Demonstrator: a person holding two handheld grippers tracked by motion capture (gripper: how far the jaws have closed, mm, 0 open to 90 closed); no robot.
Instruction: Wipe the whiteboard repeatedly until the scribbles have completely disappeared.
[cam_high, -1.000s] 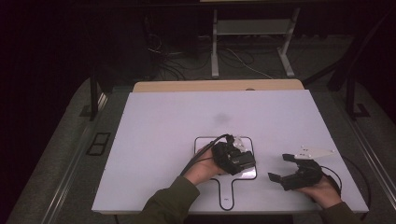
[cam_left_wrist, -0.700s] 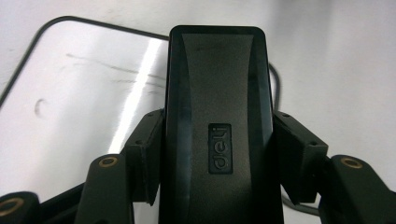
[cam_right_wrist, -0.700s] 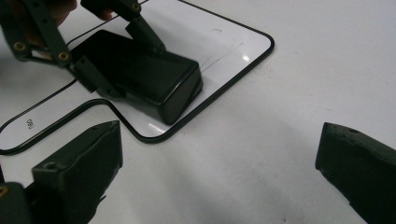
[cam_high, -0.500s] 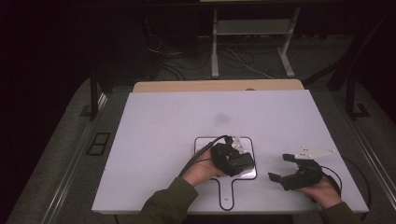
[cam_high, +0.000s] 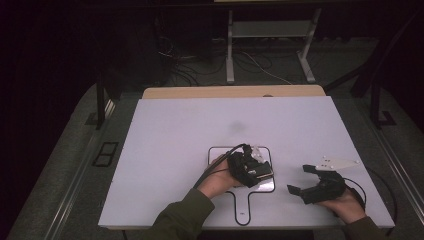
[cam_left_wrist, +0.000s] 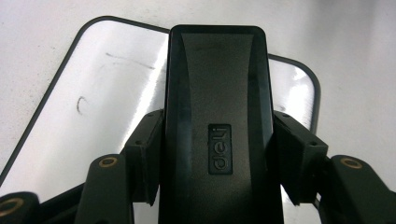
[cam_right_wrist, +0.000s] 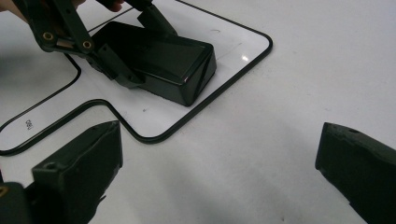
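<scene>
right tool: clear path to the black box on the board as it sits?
Probably yes. The right tool is open, with bare table between it and the black box. The left tool already clamps its sides, leaving the near end free.

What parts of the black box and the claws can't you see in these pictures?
- Black box: its near end is cut off by the bottom edge of the left gripper view.
- Its underside: hidden against the white board, every view.
- Left claw: the box hides its tips in the high view.
- Right claw: the frame edges crop it in the right gripper view.
</scene>
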